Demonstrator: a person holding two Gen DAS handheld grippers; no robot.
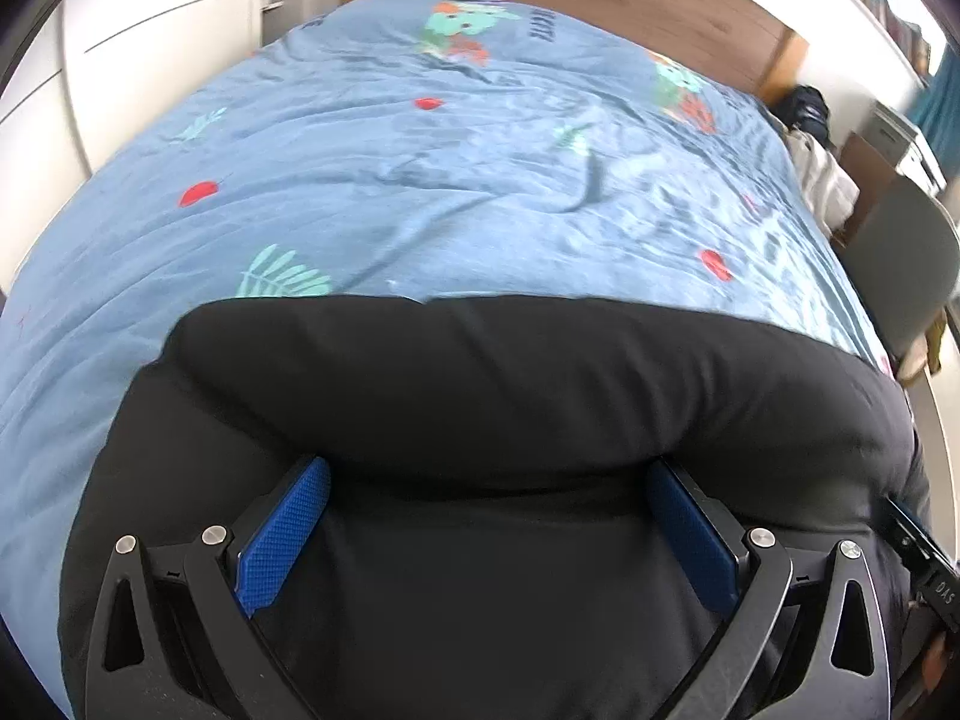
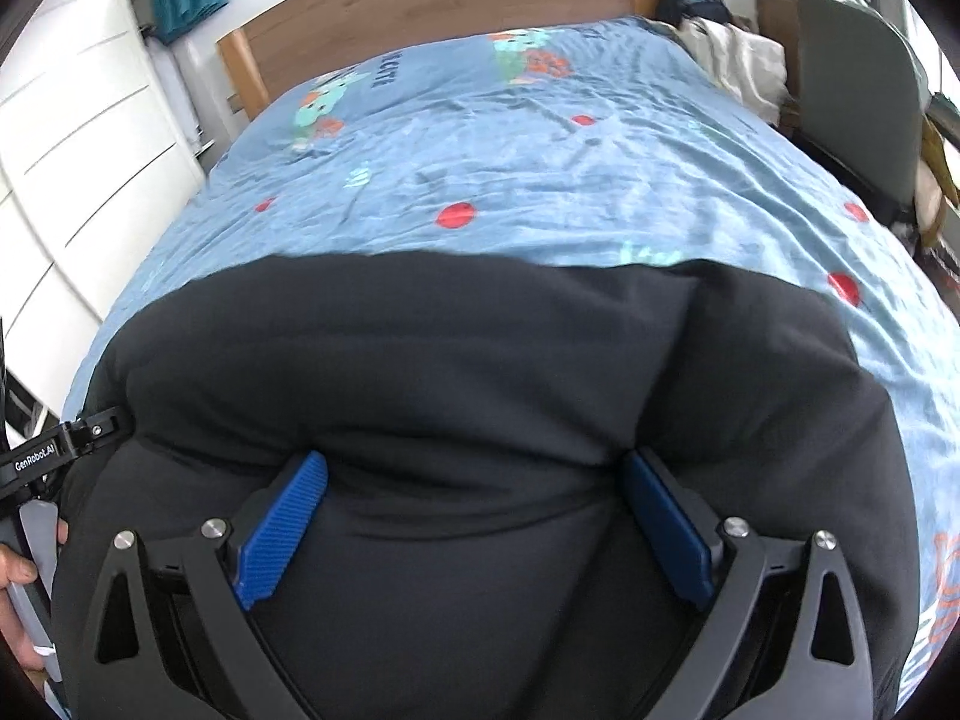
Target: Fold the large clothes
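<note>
Garment: a black padded garment (image 1: 510, 396) lies at the foot end of the bed (image 1: 360, 180), on the blue patterned cover.
Left gripper (image 1: 489, 468): jaws spread wide, a rolled fold of the garment between the blue pads; not closed on it.
Right gripper (image 2: 474, 459): likewise spread wide, fabric bulging between the fingers.
Handling: looks soft, puffy, light, probably slippery; it is hard to tell the thickness from here.
Hold: pinch the folded edge deep, both sides.

Bright daylight is washing out the walls; fisheye is bending the edges, corners are going black, and the bed (image 1: 420, 180) is blurring slightly.
</note>
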